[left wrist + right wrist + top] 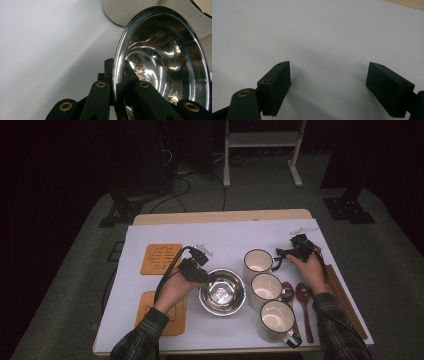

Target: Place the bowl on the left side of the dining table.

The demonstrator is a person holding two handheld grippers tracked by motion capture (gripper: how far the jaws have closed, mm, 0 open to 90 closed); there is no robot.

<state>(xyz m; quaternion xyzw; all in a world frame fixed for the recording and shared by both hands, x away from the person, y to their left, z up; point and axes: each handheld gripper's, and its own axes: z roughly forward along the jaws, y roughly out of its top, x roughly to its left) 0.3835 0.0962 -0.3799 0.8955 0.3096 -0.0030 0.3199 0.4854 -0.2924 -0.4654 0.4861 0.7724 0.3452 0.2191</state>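
Three mugs [265, 290] run up the right of centre, with two spoons [302, 295] further right, two coasters [160, 258] at left. One steel bowl [222, 291] sits centre, its rim pinched by the left gripper [206, 277]; the right gripper [328, 85] is spread.

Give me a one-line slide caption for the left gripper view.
Left gripper clamped on the rim of a steel bowl, white mugs behind it on the white table cover.

A white-covered table [225, 237] bears two coasters [160, 258], three mugs [265, 287], spoons [303, 295] and chopsticks [345, 297].
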